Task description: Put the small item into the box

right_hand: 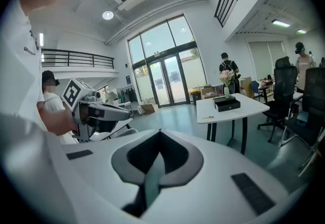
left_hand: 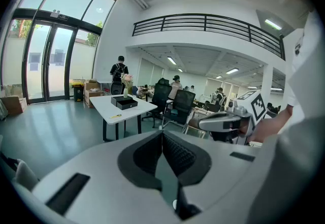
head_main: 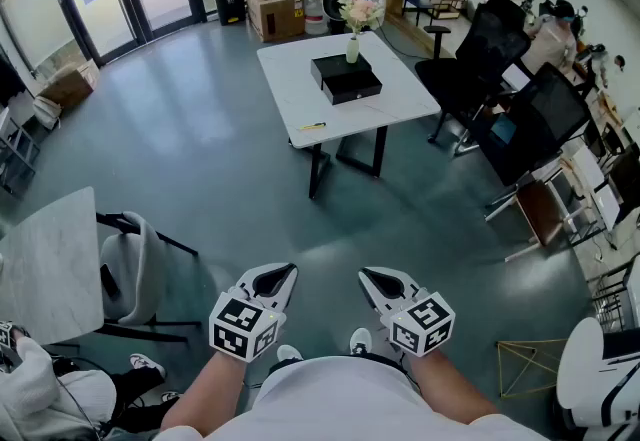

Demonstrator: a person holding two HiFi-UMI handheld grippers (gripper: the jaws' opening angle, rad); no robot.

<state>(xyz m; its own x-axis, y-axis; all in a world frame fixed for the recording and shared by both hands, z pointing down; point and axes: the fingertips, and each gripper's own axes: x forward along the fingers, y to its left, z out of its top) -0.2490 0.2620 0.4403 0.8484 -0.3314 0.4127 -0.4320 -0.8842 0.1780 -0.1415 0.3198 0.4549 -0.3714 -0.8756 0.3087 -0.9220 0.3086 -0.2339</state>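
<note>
Two tongs, both pressed together and empty, hang low in the head view. The left gripper (head_main: 284,275) and right gripper (head_main: 373,278) sit side by side at the bottom centre. Well apart from them, in the upper middle, a white table (head_main: 290,99) carries the black box (head_main: 345,77) with a vase of flowers (head_main: 353,47) just behind it. The small item (head_main: 312,126), thin and yellow, lies close to the table's lower edge. Only this view shows the stretch of bare floor between the person and the table, so I judge the task is not yet begun.

The left gripper view adds what the head view cannot: the jaw tips meet at the centre with nothing between them. The table stands small at left of centre, and the other tong shows at the right.

The right gripper view shows the same meeting tips with nothing held. Here the table sits right of centre, seen side-on.

The item lies so near the edge that a clumsy approach, I think, could nudge it off. The jaws must spread before they reach it. The vase stands close enough to the box to be knocked over. I cannot tell whether the box is open.
</note>
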